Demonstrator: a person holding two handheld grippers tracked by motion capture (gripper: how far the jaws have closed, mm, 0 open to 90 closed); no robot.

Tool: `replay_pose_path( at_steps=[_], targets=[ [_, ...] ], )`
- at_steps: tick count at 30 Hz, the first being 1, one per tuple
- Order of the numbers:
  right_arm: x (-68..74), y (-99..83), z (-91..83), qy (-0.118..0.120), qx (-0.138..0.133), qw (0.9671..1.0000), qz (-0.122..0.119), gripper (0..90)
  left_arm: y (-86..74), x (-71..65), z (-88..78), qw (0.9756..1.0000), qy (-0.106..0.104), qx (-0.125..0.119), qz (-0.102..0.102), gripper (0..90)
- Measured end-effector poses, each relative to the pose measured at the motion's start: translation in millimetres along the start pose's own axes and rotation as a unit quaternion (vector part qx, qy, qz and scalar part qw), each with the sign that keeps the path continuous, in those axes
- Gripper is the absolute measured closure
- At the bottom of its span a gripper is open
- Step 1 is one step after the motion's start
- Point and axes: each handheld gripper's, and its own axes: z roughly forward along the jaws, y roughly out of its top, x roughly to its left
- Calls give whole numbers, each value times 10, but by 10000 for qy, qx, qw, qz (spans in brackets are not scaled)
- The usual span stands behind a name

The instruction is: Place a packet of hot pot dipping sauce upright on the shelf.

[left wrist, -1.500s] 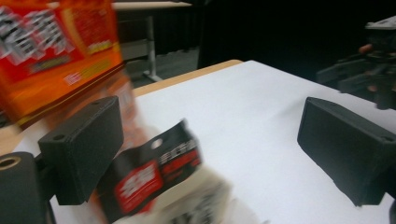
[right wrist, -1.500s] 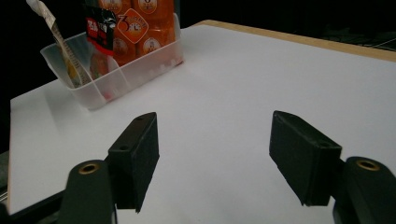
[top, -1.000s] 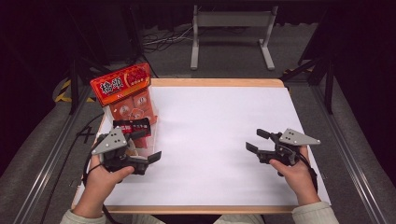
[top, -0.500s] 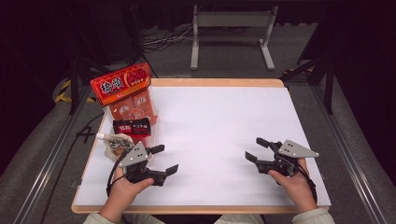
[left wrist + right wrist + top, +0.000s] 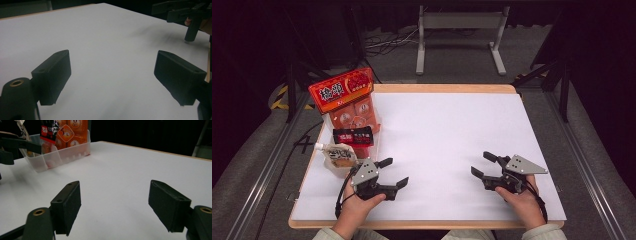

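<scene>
Clear plastic bin (image 5: 374, 131) of snack packets sits just ahead-left of my left gripper (image 5: 393, 174), well left of my right gripper (image 5: 484, 165). Both are spread, empty. Packets look light, crinkly, slippery; I'd pinch a top edge.

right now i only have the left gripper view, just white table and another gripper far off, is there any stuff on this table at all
Observer: Yes. In the high view a clear plastic bin sits at the table's left edge, holding snack packs.
Operator: what's in it exactly
Observer: A tall orange-red pack at the far end, a dark red and black packet in the middle, and a pale spouted pouch nearest the person.
Operator: is my left gripper near it
Observer: The left gripper is just right of the pouch end of the bin, jaws open and empty.
Operator: and the right one
Observer: The right gripper is open too, over bare white table.
</scene>
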Motion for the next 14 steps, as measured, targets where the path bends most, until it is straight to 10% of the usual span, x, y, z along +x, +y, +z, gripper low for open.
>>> replay_pose_path(
  at_steps=[14],
  targets=[
    [38,-37,6,-1,36,10000,9,265,-81,-27,87,10000,-40,34,-55,145]
  ],
)
